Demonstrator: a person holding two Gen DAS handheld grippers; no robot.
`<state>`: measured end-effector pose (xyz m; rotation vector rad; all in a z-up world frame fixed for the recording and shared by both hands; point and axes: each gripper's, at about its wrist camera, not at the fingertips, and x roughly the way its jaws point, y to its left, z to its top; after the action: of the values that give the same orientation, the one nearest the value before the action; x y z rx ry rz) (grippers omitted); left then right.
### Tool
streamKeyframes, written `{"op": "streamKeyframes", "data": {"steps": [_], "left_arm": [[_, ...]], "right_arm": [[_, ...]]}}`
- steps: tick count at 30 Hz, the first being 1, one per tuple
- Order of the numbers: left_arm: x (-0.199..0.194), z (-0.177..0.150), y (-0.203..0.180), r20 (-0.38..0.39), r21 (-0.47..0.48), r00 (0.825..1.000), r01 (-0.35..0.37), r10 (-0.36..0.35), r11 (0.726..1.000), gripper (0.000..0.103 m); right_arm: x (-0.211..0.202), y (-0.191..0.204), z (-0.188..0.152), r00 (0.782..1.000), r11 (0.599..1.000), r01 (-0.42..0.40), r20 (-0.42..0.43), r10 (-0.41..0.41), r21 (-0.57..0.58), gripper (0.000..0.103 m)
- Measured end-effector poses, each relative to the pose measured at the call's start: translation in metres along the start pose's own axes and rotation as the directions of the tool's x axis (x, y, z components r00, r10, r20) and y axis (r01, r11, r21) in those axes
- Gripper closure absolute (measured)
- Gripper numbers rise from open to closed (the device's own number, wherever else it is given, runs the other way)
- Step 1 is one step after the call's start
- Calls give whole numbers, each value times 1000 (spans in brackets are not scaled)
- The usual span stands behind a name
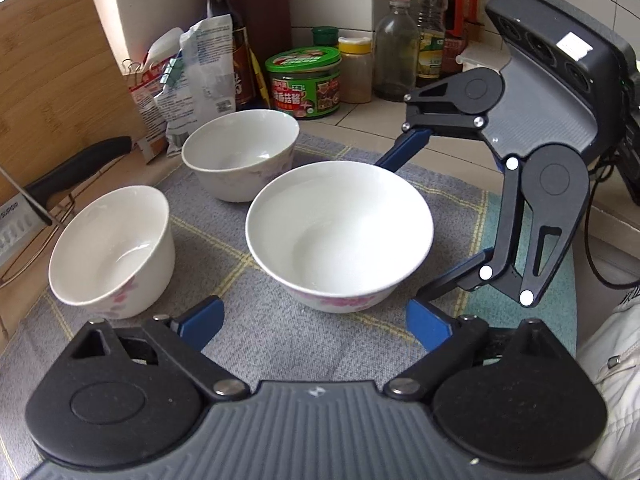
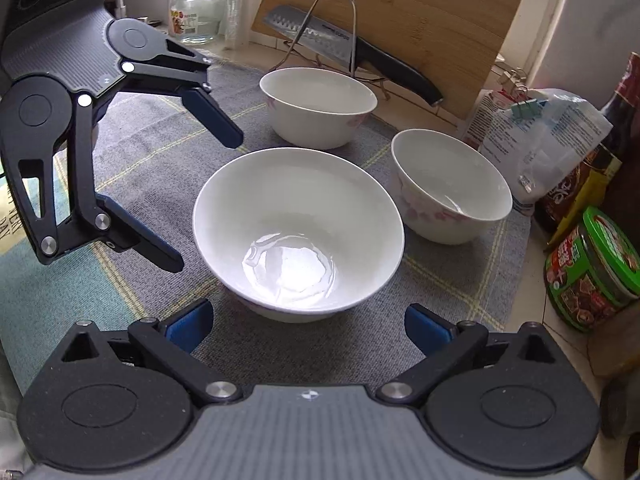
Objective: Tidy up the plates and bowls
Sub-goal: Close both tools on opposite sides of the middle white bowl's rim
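Observation:
A large white bowl point(image 1: 340, 232) point(image 2: 298, 232) with pink flowers stands upright on a grey checked cloth point(image 1: 280, 340). My left gripper point(image 1: 316, 324) is open, with its blue pads on either side of the bowl's near base and clear of it. From the opposite side my right gripper point(image 2: 310, 328) is also open, and its pads likewise stand apart from the bowl. Each gripper shows in the other's view, the right gripper point(image 1: 402, 230) and the left gripper point(image 2: 206, 204), with fingers spread beside the rim. Two smaller white bowls point(image 1: 240, 152) point(image 1: 112, 248) stand empty behind.
A wooden cutting board point(image 1: 52, 72) leans against the wall with a black-handled knife point(image 1: 76, 168) on a wire rack. Clipped bags point(image 1: 200, 72), a green tin point(image 1: 306, 84), sauce bottles point(image 1: 432, 28) and a glass jar point(image 2: 198, 16) crowd the counter's back.

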<state>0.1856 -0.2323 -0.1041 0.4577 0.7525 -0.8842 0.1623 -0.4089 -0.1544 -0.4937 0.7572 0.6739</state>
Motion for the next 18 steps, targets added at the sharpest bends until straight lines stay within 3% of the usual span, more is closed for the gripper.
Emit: {"op": "streamKeyframes", "data": {"steps": [9, 18], "left_arm": [[17, 12, -2, -39, 134, 998, 57, -53, 989, 14], [18, 17, 0, -38, 175, 997, 77, -71, 982, 20]], "right_arm": [[4, -2, 6, 998, 991, -56, -33, 52, -123, 10], [3, -6, 11, 997, 986, -73, -24, 70, -151, 16]]}}
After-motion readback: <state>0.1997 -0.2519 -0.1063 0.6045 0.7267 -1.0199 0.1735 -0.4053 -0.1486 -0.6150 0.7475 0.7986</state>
